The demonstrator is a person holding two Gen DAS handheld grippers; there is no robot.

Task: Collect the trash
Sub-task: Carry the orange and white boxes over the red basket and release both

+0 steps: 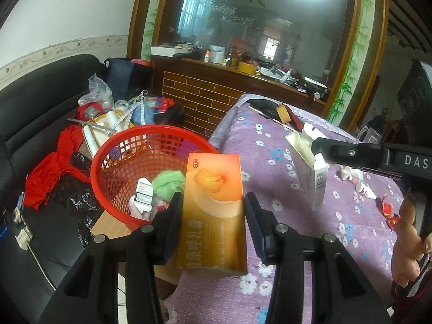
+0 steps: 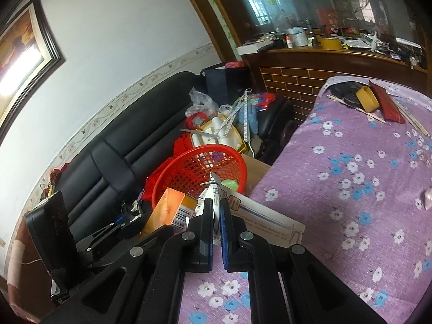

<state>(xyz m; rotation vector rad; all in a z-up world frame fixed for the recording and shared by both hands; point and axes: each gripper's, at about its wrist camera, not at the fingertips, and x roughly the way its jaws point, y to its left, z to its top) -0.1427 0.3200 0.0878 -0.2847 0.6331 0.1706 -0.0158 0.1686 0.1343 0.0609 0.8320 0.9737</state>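
Observation:
My left gripper (image 1: 213, 202) is shut on an orange medicine box (image 1: 213, 210) and holds it upright at the table's left edge, beside the red mesh basket (image 1: 108, 162). The orange box also shows in the right wrist view (image 2: 167, 210). My right gripper (image 2: 216, 208) is shut on the flap of an open white carton (image 2: 266, 222); in the left wrist view the white carton (image 1: 313, 172) hangs above the purple floral tablecloth (image 1: 283, 229). The basket (image 2: 232, 159) holds a green crumpled wad (image 1: 168, 182) and small white boxes (image 1: 143, 191).
A small white tube (image 1: 365, 191) and red candy wrappers (image 1: 388, 213) lie on the cloth at right. A yellow tape roll (image 2: 367, 98), a red pouch (image 2: 386, 105) and sticks lie at the table's far end. A black sofa (image 2: 121, 140) piled with clutter stands left.

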